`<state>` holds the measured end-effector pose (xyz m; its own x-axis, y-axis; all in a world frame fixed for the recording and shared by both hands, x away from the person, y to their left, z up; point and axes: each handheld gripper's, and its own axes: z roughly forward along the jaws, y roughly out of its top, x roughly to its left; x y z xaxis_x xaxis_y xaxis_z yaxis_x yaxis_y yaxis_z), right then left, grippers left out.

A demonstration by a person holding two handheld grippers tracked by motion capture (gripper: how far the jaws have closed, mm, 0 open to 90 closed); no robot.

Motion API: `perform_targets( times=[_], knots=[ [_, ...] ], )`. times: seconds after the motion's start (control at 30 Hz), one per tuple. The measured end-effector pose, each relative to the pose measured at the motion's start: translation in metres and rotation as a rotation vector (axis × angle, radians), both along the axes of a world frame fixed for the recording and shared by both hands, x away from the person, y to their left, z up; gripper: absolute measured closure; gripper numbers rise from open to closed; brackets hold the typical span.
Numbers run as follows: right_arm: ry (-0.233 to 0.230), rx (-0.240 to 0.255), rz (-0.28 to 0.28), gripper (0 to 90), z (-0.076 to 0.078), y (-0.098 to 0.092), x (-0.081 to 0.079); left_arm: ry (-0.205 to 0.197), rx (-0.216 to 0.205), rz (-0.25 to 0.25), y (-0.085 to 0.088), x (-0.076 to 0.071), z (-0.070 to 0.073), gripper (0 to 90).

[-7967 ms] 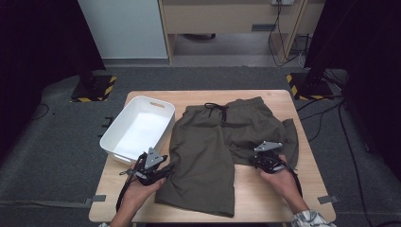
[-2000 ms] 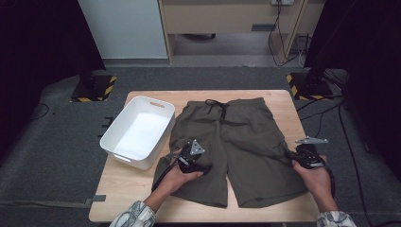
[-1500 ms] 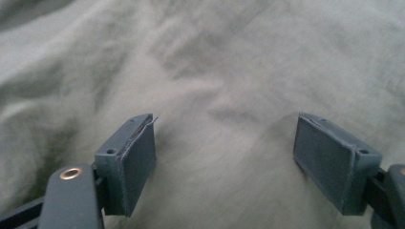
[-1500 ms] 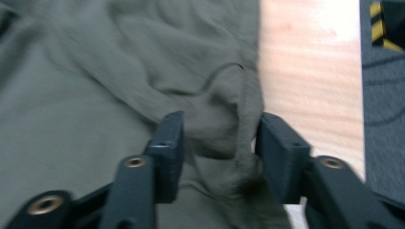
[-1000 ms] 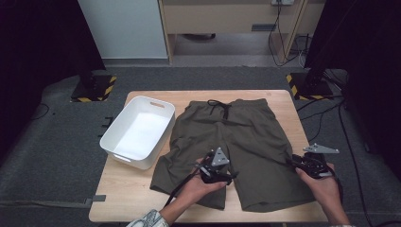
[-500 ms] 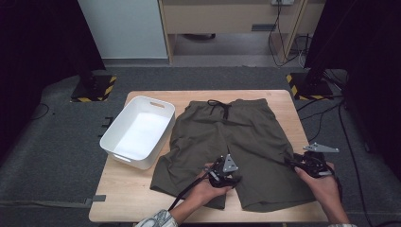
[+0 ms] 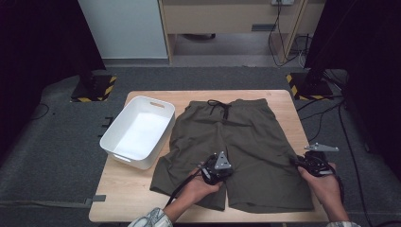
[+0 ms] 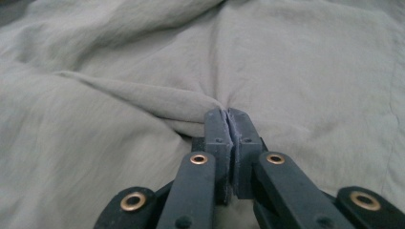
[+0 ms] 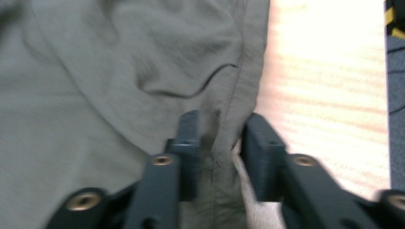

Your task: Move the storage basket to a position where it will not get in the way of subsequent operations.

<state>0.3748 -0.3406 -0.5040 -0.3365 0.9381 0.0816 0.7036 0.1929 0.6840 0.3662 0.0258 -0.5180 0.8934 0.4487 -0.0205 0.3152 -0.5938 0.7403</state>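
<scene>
Two grippers work one pair of olive shorts point(image 7: 239, 149), which lies flat on the wooden table point(image 7: 279, 101) beside the white bin point(image 7: 137, 132), waistband and drawstring at the far edge. The step in hand is taking hold for a fold.

The left gripper point(image 8: 228, 121) sits near the crotch; its jaws have just been closing and now stand pressed together, pinching a raised ridge of fabric. The right gripper point(image 9: 219, 129) straddles the outer side seam at the right edge of the shorts. Its jaws have just been closing, yet a gap remains on either side of the seam, so no grip is made.

Judged next move: close the right jaws fully on the seam, then lift both holds together so the cloth rises evenly.

Compared with two seconds ago, the left gripper has crossed from the left leg to the centre, while the right hand point(image 7: 324, 182) stays at the right edge.
</scene>
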Motion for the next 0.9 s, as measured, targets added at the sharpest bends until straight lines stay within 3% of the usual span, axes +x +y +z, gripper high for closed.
perform_targets(
  times=[0.03,0.1,0.23,0.37,0.57,0.6,0.67,0.8,0.9],
  knots=[
    [0.013,-0.013,0.001,85.4,-0.001,0.000,-0.001,0.006,0.008,-0.002,0.002,0.001,-0.002,87.1],
    [0.024,-0.010,-0.006,88.3,-0.003,-0.001,-0.001,0.035,0.018,-0.003,0.005,0.001,-0.007,87.1],
    [0.033,-0.033,-0.034,88.8,-0.004,-0.006,0.000,0.039,0.014,-0.005,0.002,-0.001,-0.009,87.0],
    [0.053,-0.050,-0.041,88.8,-0.008,-0.015,0.007,0.060,-0.026,0.008,-0.002,-0.003,-0.012,86.7],
    [0.055,-0.066,-0.064,87.4,-0.005,-0.025,0.020,0.044,-0.043,0.012,-0.014,-0.007,-0.014,85.5],
    [0.061,-0.063,-0.069,85.0,-0.003,-0.026,0.022,0.045,-0.037,0.012,-0.015,-0.008,-0.013,83.3],
    [0.025,-0.065,-0.077,68.7,0.002,-0.025,0.022,0.019,-0.028,0.023,-0.015,-0.010,-0.010,68.5],
    [-0.079,-0.013,-0.051,46.0,0.018,-0.013,0.016,-0.044,-0.073,0.059,0.001,-0.009,0.005,46.8],
    [-0.125,-0.001,0.007,35.4,0.025,0.005,0.013,-0.061,-0.101,0.116,0.020,-0.002,0.012,39.3]
  ],
)
